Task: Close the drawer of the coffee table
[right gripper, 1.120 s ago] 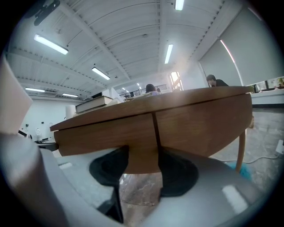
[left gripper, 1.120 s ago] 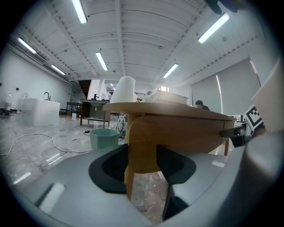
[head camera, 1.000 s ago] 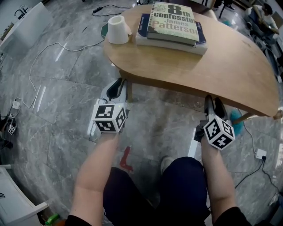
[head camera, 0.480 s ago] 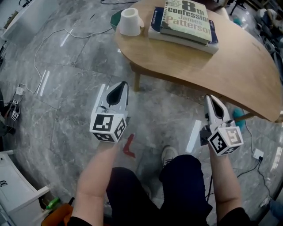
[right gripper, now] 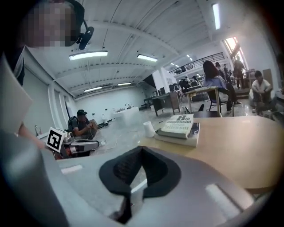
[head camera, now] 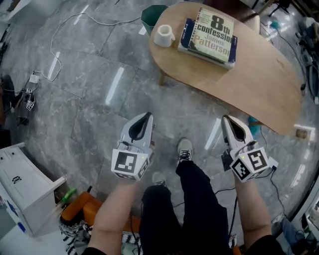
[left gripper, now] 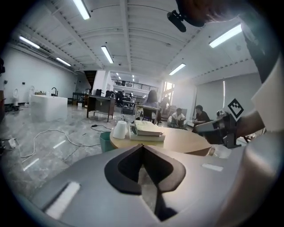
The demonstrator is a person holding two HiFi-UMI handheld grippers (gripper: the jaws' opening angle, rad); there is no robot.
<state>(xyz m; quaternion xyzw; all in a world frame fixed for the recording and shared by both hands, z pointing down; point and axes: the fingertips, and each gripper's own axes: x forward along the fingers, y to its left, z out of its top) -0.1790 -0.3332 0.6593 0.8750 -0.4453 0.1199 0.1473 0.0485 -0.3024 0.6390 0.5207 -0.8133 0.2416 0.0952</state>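
- Low at six o'clock in the head view, your two forearms come up from the bottom edge. Both grippers hang over the grey marble floor (head camera: 89,94), well apart from the table.
- Your left gripper (head camera: 147,115) points to twelve o'clock with its jaws clenched tight, pad against pad. Its own view confirms there's nothing between them.
- Your right gripper (head camera: 225,119) is the same story: jaws pinched together and empty, tip leaning toward eleven o'clock.
- The coffee table (head camera: 259,84) sits at one o'clock from your hands, showing its curved wooden top. From these views you cannot tell how its drawer stands.
- On that top, a stack of books (head camera: 212,35) lies toward the twelve o'clock end. A white cup (head camera: 163,36) stands just beside it at nine o'clock.
- A green bin (head camera: 152,14) stands on the floor at eleven o'clock of the cup, partly tucked behind the table's edge.
- Your shoe (head camera: 185,149) is planted between the two grippers.
- A white cable (head camera: 60,30) trails across the floor at ten o'clock.
- A white cabinet (head camera: 20,184) stands at eight o'clock.
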